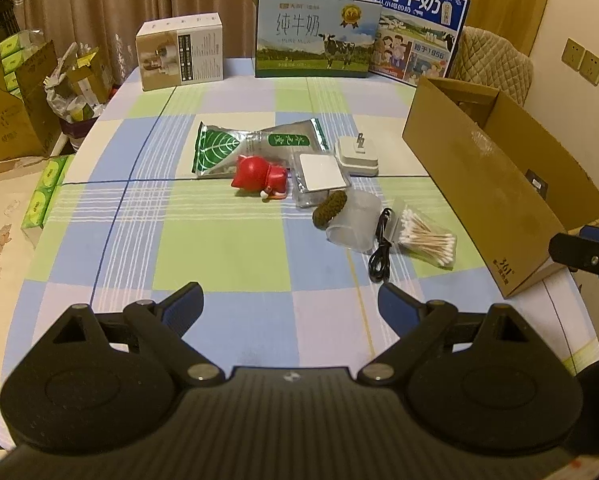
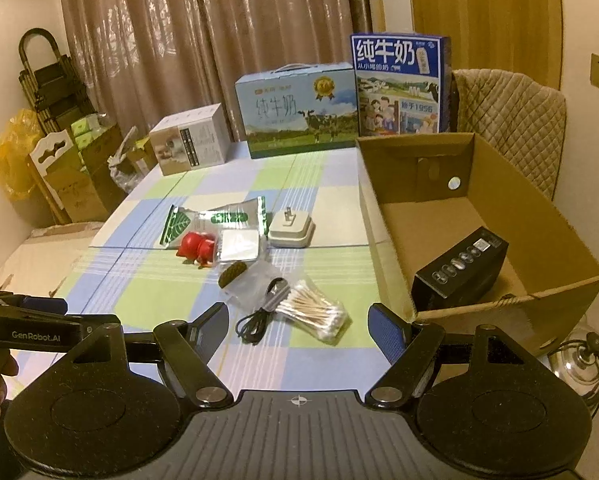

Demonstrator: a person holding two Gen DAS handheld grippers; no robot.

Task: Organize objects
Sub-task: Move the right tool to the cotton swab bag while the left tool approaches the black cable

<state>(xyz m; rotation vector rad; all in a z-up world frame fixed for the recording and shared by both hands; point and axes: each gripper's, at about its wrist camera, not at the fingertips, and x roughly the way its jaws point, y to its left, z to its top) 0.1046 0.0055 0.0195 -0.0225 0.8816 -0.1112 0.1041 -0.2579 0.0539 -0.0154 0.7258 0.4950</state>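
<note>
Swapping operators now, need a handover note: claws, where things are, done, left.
Left claw: open, empty, above the near part of the checked tablecloth.
Right claw: open, empty, just short of the cotton swab pack.
Cardboard box at the table's right holds one black box.
Left on the cloth: swab pack, black cable, clear pouch with a dark green knitted piece, white square in a clear sleeve, white charger plug, red toy figure, green tea packets.
Judging by the layout, the loose things probably go into the cardboard box; swabs and cable lie nearest.
</note>
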